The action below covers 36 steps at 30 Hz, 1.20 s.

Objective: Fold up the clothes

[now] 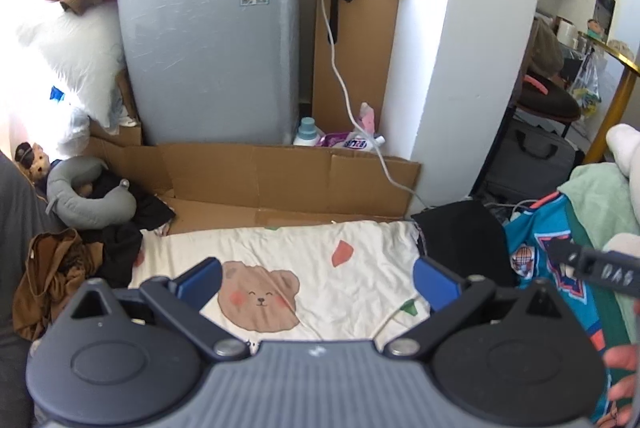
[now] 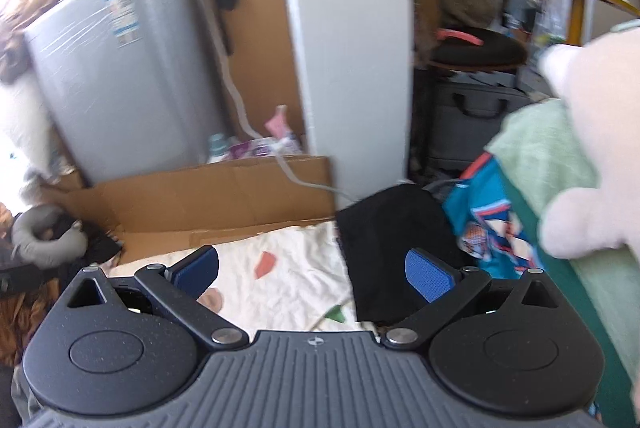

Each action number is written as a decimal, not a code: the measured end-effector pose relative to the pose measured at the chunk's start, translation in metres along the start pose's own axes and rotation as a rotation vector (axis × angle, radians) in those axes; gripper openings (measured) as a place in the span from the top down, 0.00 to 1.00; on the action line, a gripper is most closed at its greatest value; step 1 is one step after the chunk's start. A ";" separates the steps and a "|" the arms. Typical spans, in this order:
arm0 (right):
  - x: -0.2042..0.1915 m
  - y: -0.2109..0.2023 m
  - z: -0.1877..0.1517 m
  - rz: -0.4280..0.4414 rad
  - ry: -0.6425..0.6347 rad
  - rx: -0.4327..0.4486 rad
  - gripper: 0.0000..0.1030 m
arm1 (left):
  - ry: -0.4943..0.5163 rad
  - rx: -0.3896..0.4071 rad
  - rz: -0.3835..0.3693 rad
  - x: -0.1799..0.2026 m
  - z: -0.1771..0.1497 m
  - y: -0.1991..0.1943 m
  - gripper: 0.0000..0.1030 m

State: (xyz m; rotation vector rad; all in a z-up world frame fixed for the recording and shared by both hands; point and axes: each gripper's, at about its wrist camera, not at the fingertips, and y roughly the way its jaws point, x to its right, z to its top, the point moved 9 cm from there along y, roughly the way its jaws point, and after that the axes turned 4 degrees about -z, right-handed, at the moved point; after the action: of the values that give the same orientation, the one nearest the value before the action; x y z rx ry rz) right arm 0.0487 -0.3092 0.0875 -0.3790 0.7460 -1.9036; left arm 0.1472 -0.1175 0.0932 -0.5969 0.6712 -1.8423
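A cream sheet with a bear print [image 1: 280,260] [image 2: 288,268] covers the surface in front of both grippers. At its right edge lies a black garment [image 1: 460,232] [image 2: 392,236], flat and partly on the sheet. Right of that sits a teal patterned jersey [image 1: 544,248] [image 2: 488,228]. My left gripper [image 1: 318,282] hovers open over the bear print, nothing between its blue pads. In the blurred right wrist view my right gripper [image 2: 314,270] stands open above the sheet, its right pad over the black garment. Part of the right gripper [image 1: 600,268] shows in the left wrist view.
A brown garment [image 1: 52,276] and dark clothes [image 1: 120,244] pile at the left beside a grey neck pillow [image 1: 88,196]. Flattened cardboard [image 1: 280,180] and a grey washing machine [image 1: 212,36] stand behind. A white cable [image 1: 344,84] trails down. Mint cloth [image 2: 560,164] and a pale plush toy [image 2: 592,148] crowd the right.
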 end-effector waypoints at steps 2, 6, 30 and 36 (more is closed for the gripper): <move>-0.007 0.007 -0.005 0.008 -0.025 0.009 0.00 | 0.000 -0.001 0.006 -0.002 -0.006 0.005 0.00; -0.011 0.021 -0.016 0.020 -0.032 0.032 0.00 | 0.028 0.033 0.026 -0.002 -0.021 0.006 0.00; -0.065 0.035 -0.095 0.141 -0.194 -0.126 0.00 | -0.186 -0.075 0.173 -0.062 -0.113 0.040 0.00; -0.072 0.042 -0.114 0.140 -0.231 -0.160 0.00 | -0.172 -0.100 0.192 -0.067 -0.117 0.048 0.00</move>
State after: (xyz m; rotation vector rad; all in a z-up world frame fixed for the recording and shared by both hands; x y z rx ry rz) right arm 0.0459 -0.2198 -0.0217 -0.6192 0.7508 -1.6408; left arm 0.1234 -0.0490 -0.0301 -0.7221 0.6830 -1.5674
